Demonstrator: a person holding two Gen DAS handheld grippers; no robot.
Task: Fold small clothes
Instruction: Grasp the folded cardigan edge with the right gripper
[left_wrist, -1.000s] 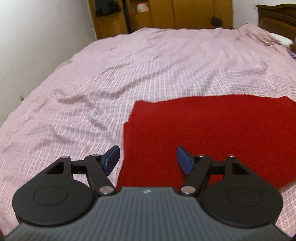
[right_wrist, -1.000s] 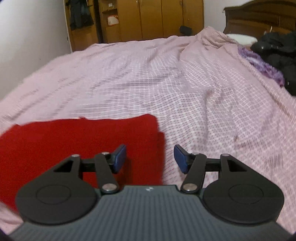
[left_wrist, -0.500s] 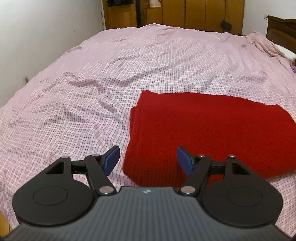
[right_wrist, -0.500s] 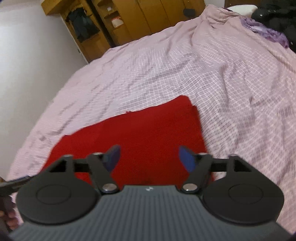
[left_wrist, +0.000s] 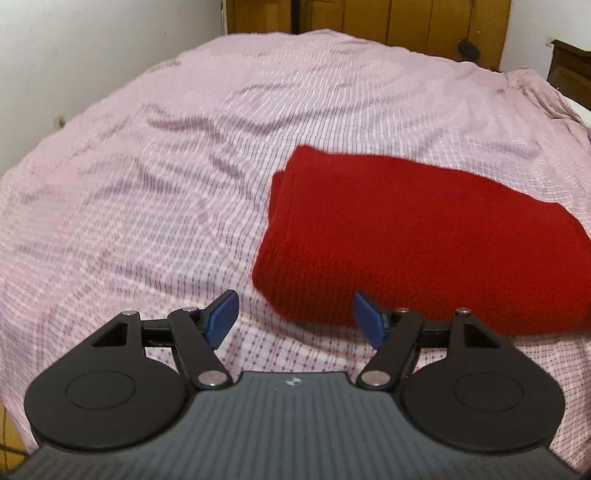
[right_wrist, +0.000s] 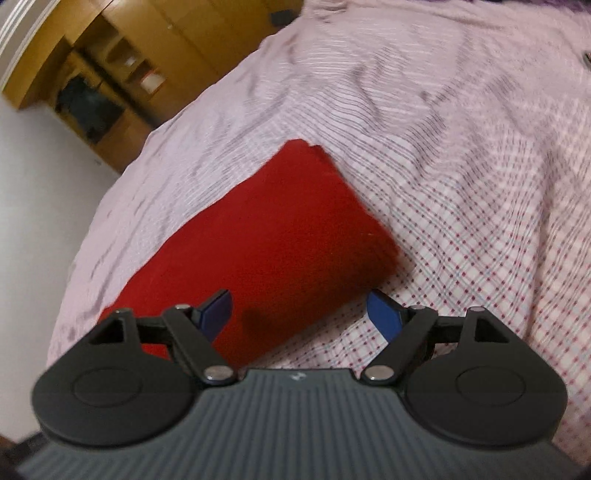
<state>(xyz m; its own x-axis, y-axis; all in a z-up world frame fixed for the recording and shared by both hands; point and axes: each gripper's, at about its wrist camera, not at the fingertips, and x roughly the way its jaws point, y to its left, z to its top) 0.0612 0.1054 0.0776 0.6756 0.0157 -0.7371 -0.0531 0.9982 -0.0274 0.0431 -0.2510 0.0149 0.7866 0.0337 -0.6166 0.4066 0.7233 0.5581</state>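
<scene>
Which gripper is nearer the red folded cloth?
Right. The right gripper hangs over the red cloth's near corner; the left gripper sits just short of its other near corner. Both are open.

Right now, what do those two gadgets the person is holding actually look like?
They match. Each gripper, left and right, has two small blue fingertips on thin black linkage bars with silver pivot pins, flanked by two round black discs. Behind sits a dark grey ribbed body with a tiny white logo. No cables or sleeves show.
</scene>
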